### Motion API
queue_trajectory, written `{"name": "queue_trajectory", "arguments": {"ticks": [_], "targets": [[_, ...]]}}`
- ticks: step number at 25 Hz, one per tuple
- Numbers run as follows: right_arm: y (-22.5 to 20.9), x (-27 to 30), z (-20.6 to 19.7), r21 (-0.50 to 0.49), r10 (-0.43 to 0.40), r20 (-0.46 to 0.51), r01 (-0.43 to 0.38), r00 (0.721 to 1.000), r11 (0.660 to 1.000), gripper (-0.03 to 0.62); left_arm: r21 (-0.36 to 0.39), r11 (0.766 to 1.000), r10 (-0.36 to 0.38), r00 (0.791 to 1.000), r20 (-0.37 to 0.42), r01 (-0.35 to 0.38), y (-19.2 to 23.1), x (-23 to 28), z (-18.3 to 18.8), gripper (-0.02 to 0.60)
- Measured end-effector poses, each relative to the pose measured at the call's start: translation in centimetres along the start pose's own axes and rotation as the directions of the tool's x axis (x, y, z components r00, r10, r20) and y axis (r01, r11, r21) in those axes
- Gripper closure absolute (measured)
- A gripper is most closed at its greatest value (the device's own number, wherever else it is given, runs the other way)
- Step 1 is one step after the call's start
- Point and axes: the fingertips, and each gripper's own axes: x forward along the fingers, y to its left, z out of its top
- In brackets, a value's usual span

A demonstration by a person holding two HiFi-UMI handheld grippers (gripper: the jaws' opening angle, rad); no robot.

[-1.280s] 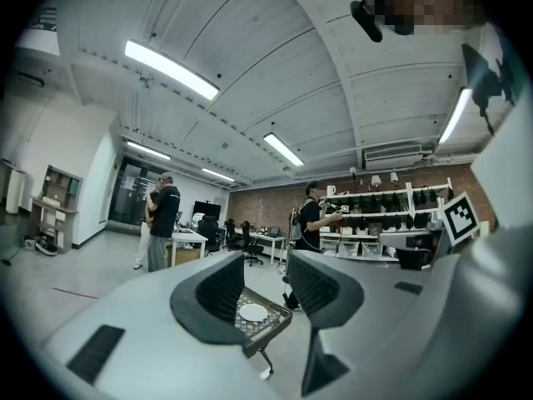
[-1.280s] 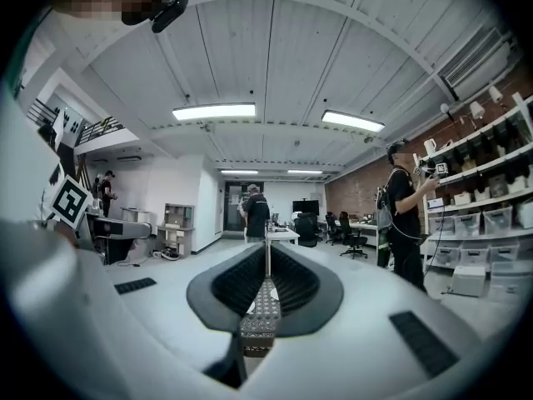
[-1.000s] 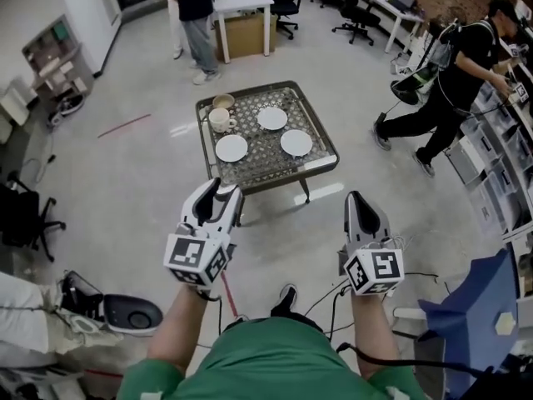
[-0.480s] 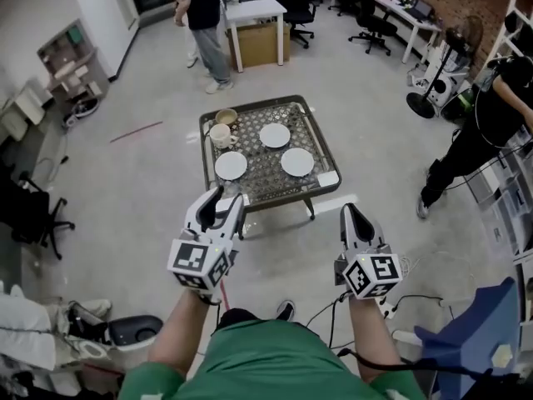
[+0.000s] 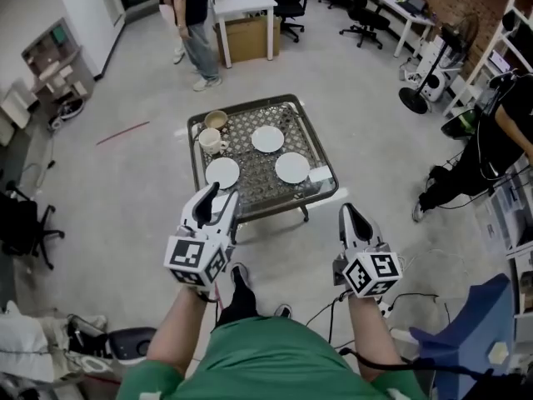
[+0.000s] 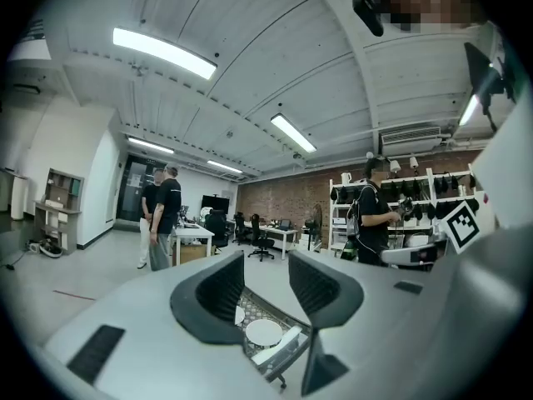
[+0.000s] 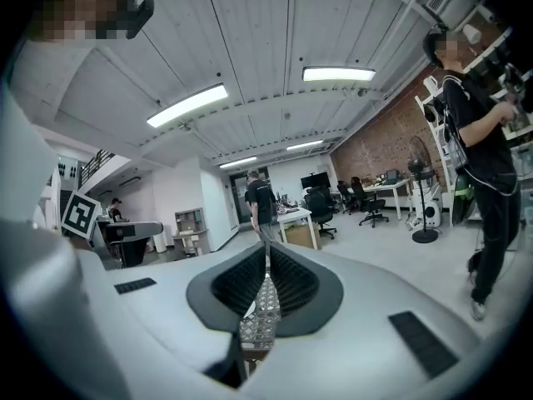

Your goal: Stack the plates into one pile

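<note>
Three white plates lie apart on a low metal-mesh table (image 5: 314, 144): one front left (image 5: 222, 172), one at the back (image 5: 267, 138), one front right (image 5: 292, 167). My left gripper (image 5: 216, 195) hovers at the table's front left corner, open and empty. In the left gripper view one plate (image 6: 265, 332) shows through the gap of the left gripper (image 6: 266, 283). My right gripper (image 5: 345, 212) hangs over the floor just short of the table's front right corner, shut on nothing. The mesh table top (image 7: 260, 317) shows below the closed right gripper (image 7: 266, 275) in its own view.
A white mug (image 5: 208, 140) and a tan bowl (image 5: 216, 119) stand at the table's back left; a white flat item (image 5: 319, 174) lies at its front right edge. People stand by a white desk (image 5: 243, 2) behind and at the right (image 5: 500, 132). A blue chair (image 5: 466, 323) is near right.
The person has stepped toward the table, carrying both grippers forward and nearer its front edge. The person at the right has walked on. Jaw states are unchanged.
</note>
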Motion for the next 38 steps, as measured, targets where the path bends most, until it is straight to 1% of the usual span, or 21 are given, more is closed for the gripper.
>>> {"name": "queue_trajectory", "arguments": {"ticks": [4,8,10,14,19,24,29,33,38], "targets": [[0.4,4.2,0.0,-0.014,-0.041,0.0,0.041,0.999,0.999,0.56,-0.017,0.999,-0.028,1.0,0.007,0.028,4.4,3.2,-0.1,0.405],[0.5,8.8,0.7,-0.025,-0.101,-0.001,0.101,0.995,0.995,0.56,-0.014,0.996,-0.086,0.996,0.026,0.087,8.7,7.2,0.6,0.405],[1.2,11.1,0.4,-0.012,-0.117,-0.008,0.117,0.993,0.993,0.559,-0.022,0.994,-0.104,0.994,0.021,0.105,11.2,8.8,0.4,0.405],[1.6,15.1,-1.3,0.022,-0.15,-0.038,0.151,0.988,0.988,0.56,-0.044,0.991,-0.125,0.992,0.011,0.126,15.4,11.4,-0.7,0.405],[0.8,17.7,-2.9,0.075,-0.201,-0.076,0.207,0.977,0.976,0.56,-0.078,0.988,-0.138,0.99,-0.013,0.137,18.6,13.3,-2.1,0.405],[-0.8,19.5,-5.5,0.156,-0.215,-0.142,0.237,0.966,0.959,0.559,-0.096,0.984,-0.154,0.986,-0.061,0.148,19.7,15.0,-4.0,0.405],[-3.8,21.5,-9.3,0.297,-0.206,-0.195,0.258,0.959,0.92,0.556,-0.089,0.982,-0.177,0.979,-0.102,0.168,19.4,17.5,-6.3,0.405],[-7.0,23.8,-12.6,0.389,-0.174,-0.236,0.257,0.956,0.884,0.53,-0.07,0.985,-0.17,0.972,-0.162,0.16,18.8,19.8,-8.5,0.405],[-11.8,27.4,-18.0,0.51,-0.125,-0.324,0.284,0.938,0.812,0.485,-0.051,0.991,-0.135,0.962,-0.238,0.127,18.1,23.4,-11.1,0.405]]}}
